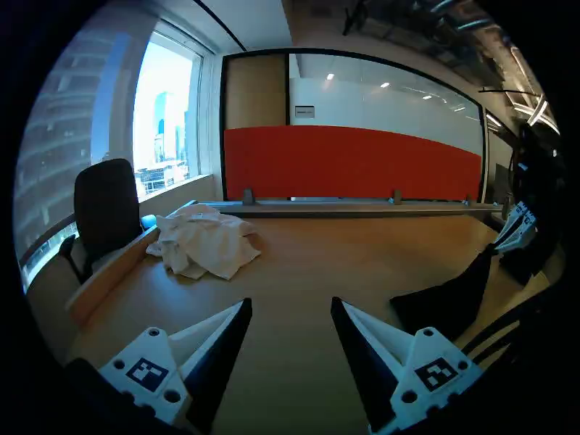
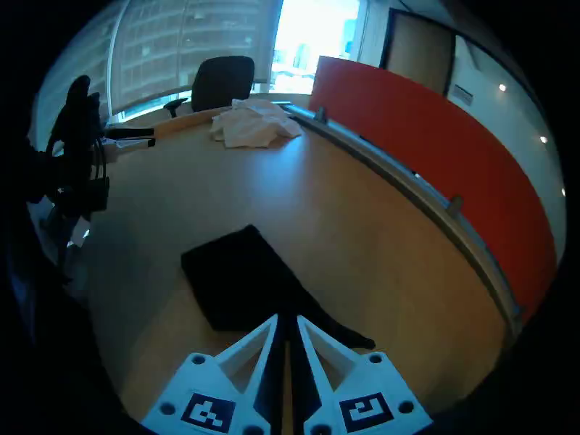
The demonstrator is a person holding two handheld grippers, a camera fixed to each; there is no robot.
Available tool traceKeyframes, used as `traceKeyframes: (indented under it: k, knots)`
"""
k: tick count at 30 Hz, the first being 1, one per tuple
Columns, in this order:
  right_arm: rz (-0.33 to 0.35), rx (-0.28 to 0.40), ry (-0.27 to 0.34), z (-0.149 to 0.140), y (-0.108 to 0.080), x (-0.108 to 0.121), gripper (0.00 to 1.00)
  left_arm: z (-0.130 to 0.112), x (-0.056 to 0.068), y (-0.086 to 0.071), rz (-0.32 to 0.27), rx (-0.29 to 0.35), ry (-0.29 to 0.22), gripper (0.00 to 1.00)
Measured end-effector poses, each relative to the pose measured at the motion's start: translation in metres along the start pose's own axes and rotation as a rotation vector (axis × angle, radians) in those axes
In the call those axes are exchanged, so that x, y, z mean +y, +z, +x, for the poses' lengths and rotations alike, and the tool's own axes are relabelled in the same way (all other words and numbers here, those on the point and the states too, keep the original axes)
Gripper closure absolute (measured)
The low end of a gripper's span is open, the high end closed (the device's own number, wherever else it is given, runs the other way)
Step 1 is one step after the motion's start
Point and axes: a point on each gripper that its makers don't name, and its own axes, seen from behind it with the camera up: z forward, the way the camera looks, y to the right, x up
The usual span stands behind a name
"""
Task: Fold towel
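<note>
The right gripper had its fingers drawn together on a raised corner of the black towel, whose long side ran away from the tips and leftward across the table. The left gripper stood with fingers apart over bare wood, the towel off to its right and clear of it. The pinched part was hidden between the fingers, and I could not tell whether the dark cloth lay single or doubled; farther off, a crumpled white cloth heap sat near a chair.
</note>
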Motion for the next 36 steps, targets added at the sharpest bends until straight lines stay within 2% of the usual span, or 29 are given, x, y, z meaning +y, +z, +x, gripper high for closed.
traceKeyframes:
  k: [12, 21, 30, 36]
  knots:
    - [0.113, 0.052, -0.024, 0.044, 0.05, -0.053, 0.91, -0.002, 0.0, -0.002, -0.003, -0.003, 0.003, 0.2]
    - [0.205, 0.054, 0.01, 0.051, 0.09, -0.095, 0.91, -0.004, -0.003, -0.005, 0.001, -0.006, -0.002, 0.2]
    - [0.244, 0.034, 0.011, 0.047, 0.11, -0.113, 0.9, -0.006, -0.006, -0.006, 0.003, -0.009, -0.002, 0.2]
    - [0.254, 0.021, 0.012, 0.044, 0.117, -0.119, 0.9, -0.006, -0.006, -0.007, 0.001, -0.01, -0.002, 0.2]
